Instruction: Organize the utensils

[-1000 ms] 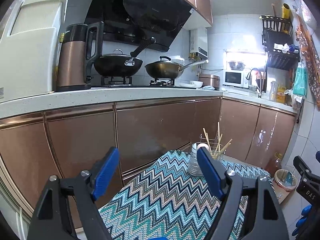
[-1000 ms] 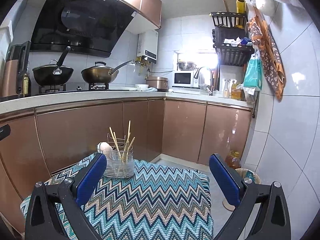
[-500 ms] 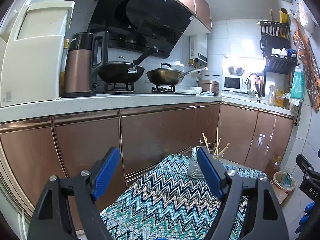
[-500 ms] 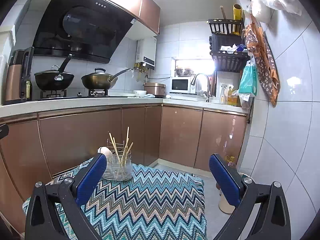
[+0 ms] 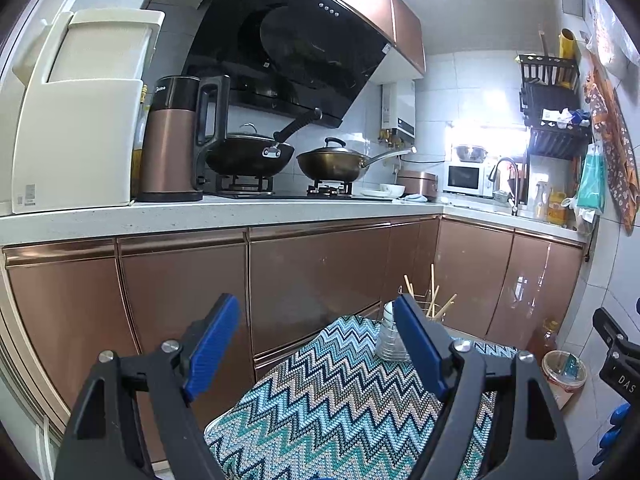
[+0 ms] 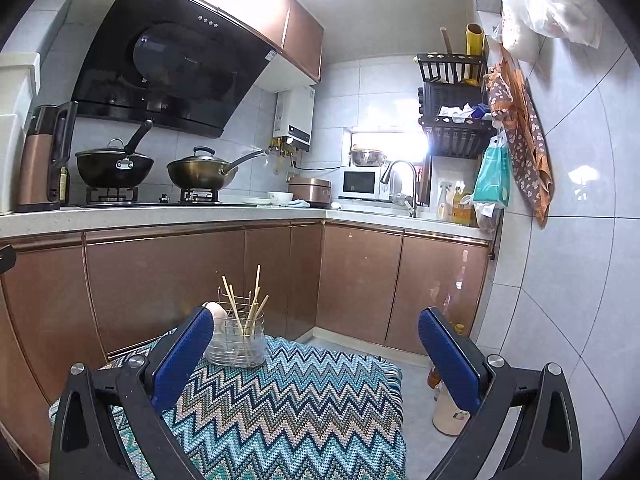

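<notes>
Your left gripper [image 5: 318, 346] is held with its blue pads spread wide and nothing between them, raised above the near part of the table [image 5: 340, 408], which is covered in a zigzag-patterned cloth. Your right gripper [image 6: 316, 354] is likewise spread apart and empty, over the same cloth.

The utensil holder [image 6: 236, 340], a clear container with a wire rack behind it, stands upright at the far edge of the table, ahead of both grippers. From your right gripper it sits just beyond the left pad; from your left gripper it is partly hidden behind the right pad. Several wooden chopsticks [image 6: 254, 300] lean out of it at different angles. A pale rounded piece, possibly a spoon [image 6: 216, 312], rests at its left side, though the pad covers part of it.
</notes>
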Available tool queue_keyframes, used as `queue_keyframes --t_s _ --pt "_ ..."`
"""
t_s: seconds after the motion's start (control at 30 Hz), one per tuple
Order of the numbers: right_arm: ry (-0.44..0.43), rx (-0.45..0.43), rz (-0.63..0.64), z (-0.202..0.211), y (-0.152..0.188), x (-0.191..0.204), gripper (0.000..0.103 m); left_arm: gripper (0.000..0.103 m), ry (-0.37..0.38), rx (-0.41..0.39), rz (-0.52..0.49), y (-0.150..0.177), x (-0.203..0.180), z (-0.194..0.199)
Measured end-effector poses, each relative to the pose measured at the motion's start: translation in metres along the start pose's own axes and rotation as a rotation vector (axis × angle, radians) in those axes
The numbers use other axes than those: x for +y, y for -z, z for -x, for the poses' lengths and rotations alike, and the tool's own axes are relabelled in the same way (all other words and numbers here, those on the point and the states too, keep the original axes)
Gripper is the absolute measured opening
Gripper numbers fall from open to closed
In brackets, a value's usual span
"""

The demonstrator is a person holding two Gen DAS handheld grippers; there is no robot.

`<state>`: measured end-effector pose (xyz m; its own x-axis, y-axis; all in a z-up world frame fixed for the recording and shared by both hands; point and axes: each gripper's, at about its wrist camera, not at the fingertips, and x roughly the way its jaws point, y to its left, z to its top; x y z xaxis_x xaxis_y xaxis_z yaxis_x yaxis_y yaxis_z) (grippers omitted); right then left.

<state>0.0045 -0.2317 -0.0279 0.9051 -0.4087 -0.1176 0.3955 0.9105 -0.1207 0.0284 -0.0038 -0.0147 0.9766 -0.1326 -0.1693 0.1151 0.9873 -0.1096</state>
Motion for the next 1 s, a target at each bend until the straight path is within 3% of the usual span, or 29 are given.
queue_keyframes --t_s 1.0 --pt "0.003 -0.012 0.004 0.012 -0.001 0.004 0.103 0.079 0.011 0.000 -0.023 -0.001 -0.001 0.008"
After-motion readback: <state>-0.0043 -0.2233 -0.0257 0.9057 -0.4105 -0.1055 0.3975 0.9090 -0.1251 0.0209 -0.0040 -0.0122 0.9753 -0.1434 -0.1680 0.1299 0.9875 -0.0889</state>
